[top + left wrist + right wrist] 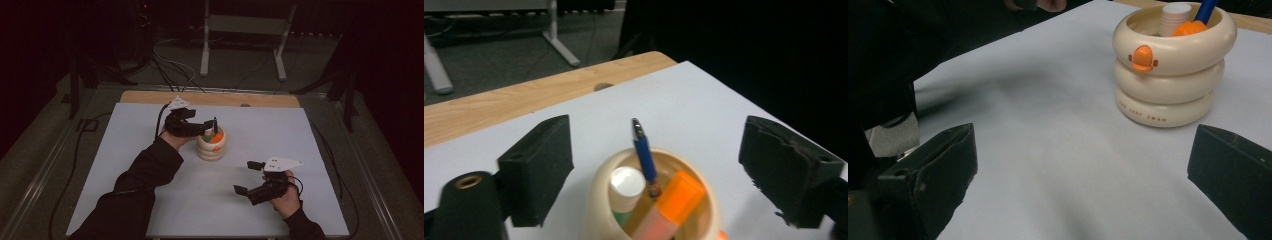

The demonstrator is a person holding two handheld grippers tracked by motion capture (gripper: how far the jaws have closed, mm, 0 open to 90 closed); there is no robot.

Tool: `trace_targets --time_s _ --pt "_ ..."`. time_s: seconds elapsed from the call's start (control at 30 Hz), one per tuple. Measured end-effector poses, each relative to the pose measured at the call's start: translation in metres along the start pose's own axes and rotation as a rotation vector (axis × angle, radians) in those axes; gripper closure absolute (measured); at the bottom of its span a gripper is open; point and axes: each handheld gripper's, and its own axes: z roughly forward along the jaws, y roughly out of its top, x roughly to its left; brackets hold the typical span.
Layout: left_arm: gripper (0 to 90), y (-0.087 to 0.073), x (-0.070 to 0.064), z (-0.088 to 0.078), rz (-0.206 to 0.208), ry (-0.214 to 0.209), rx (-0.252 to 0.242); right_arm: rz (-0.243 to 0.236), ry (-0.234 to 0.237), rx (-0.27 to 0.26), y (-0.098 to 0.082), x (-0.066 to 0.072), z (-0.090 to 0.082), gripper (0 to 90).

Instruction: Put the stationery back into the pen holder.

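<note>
White sheet (150,150) covers wooden table (150,96); grey floor (240,55) beyond.

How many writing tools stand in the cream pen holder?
3. A blue pen stands upright at the middle, an orange highlighter leans on its right, and a white-capped marker stands on its left. Others may lie hidden deeper in the pen holder.

The room is dim, its walls lost in black. A desk (300,125) with a white top and a bare wooden strip (210,98) along its 12 o'clock edge stands on grey carpet (240,70). Beyond it, at 12 o'clock, is a pale metal frame (243,30). Dark cables (170,65) trail over the floor at 11 o'clock.
</note>
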Motion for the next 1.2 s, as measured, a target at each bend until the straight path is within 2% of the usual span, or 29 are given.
trace_targets --time_s 0.03,0.07,0.1,0.13,0.23,0.47,0.53,0.6,0.67,0.93,1.2 --pt "9.6 0.0 0.0 0.0 0.0 0.0 0.0 0.0 0.0 0.0 0.0 0.0 0.0 0.0" --pt "9.6 0.0 -0.001 -0.004 0.012 -0.045 0.018 0.001 0.001 0.0 0.0 0.0 0.0 0.0" --pt "2.3 0.0 -0.002 -0.006 0.006 -0.065 0.022 0.001 0.003 -0.002 0.0 -0.001 0.001 0.0" --pt "1.4 -0.001 -0.002 -0.008 0.008 -0.081 0.025 0.003 0.003 -0.001 0.0 -0.001 0.001 0.0" --pt "0.2 -0.004 -0.004 -0.015 0.034 -0.101 0.029 0.001 0.002 -0.001 0.0 -0.001 0.001 0.0" --pt "0.2 -0.009 -0.004 -0.035 0.045 -0.144 -0.01 0.001 0.0 -0.003 0.0 -0.001 0.0 0.0" --pt "0.2 -0.011 -0.003 -0.042 0.049 -0.159 -0.001 0.002 0.003 -0.006 0.001 -0.001 0.0 0.0" --pt "0.2 -0.015 -0.001 -0.049 0.051 -0.173 -0.015 -0.001 0.002 -0.006 0.001 -0.001 0.0 0.0" --pt "0.2 -0.018 0.002 -0.054 0.046 -0.193 0.004 -0.002 0.001 -0.002 0.001 -0.001 0.001 0.0" --pt "0.2 -0.034 0.008 -0.073 0.046 -0.206 -0.001 -0.002 0.004 0.002 0.001 0.0 0.003 0.0" --pt "0.2 -0.053 0.005 -0.088 0.047 -0.211 -0.005 -0.001 -0.004 -0.007 0.001 0.0 -0.001 0.0"
